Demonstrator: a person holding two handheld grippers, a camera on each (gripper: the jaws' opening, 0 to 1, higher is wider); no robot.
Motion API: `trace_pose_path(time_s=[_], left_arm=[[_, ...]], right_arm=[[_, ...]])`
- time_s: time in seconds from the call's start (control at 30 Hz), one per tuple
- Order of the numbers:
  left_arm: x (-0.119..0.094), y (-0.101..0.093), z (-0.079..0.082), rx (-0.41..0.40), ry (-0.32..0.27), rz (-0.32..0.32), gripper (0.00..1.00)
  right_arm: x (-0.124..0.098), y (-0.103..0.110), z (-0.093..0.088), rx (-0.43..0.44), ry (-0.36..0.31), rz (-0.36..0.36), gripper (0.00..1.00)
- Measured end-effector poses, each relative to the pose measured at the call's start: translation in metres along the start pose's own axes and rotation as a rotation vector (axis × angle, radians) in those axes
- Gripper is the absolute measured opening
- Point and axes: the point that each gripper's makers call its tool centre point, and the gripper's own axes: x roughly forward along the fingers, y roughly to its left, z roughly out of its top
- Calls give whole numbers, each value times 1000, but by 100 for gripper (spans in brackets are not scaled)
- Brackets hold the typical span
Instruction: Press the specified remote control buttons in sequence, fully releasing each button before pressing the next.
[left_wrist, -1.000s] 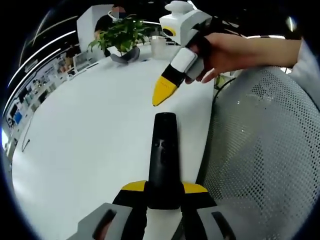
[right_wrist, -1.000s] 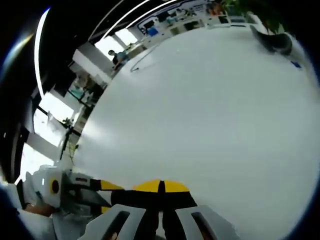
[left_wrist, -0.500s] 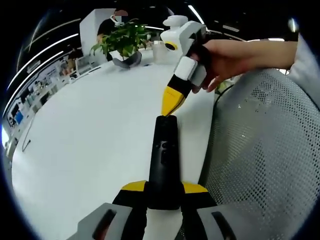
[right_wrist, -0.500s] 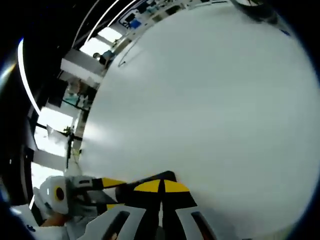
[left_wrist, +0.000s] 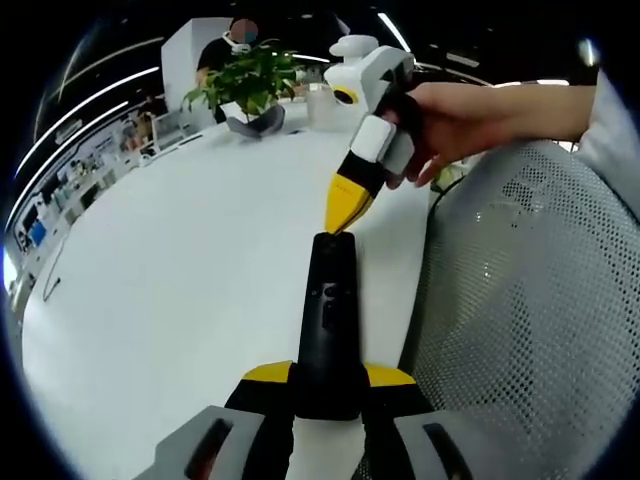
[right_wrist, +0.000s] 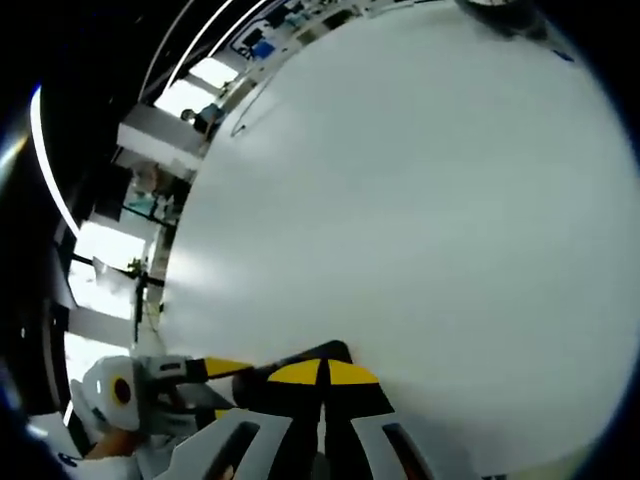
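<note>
Yellow-tipped right gripper (left_wrist: 345, 210) angles down, seemingly touching the remote (left_wrist: 328, 320).

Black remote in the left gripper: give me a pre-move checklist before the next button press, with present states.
1. Slim black remote control clamped between the left gripper jaws: ok.
2. Remote's button face turned to the camera: ok.
3. Right gripper shut, its yellow tip at the remote's far end: ok.
4. Tip fully released from the button: cannot tell; contact is not clear in either view.
5. Remote visible in right gripper view: ok, only an edge.
6. White table near the remote free of obstacles: ok.
</note>
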Motion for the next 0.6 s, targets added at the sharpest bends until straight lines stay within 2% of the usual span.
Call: trace_pose_path(time_s=[0.3,0.6], left_arm=[[0,1,0,-8,-1,0,24],[-2,0,-1,13,26,25,24]], right_arm=[[1,-1,0,-6,-20,-14,0],[1,-2,0,0,-11,-4,0]])
